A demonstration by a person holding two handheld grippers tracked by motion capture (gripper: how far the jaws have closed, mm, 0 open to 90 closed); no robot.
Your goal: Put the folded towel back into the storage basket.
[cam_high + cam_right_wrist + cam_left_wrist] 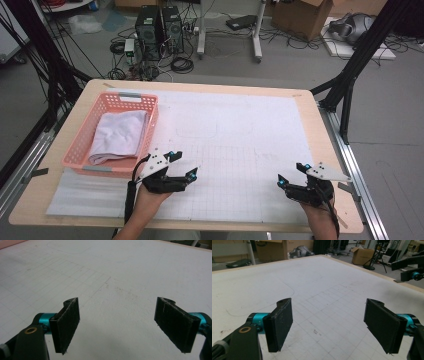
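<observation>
A pink plastic basket (82,139) stands at the table's left side with a folded pale lilac cloth (119,136) lying inside it. My left gripper (183,166) hovers just right of the basket's near corner, open, nothing between its black pads (280,325). My right gripper (291,175) is held near the table's front right, also open and empty, its pads (67,323) spread wide over the white gridded sheet (107,282). From the left gripper view, the right gripper (410,272) shows far off at the upper right.
A white gridded paper sheet (235,145) covers most of the wooden table (320,125). Behind the table the floor holds computer towers (159,30), tangled cables, cardboard boxes (300,17) and black frame legs (350,75). Aluminium rails run along both table sides.
</observation>
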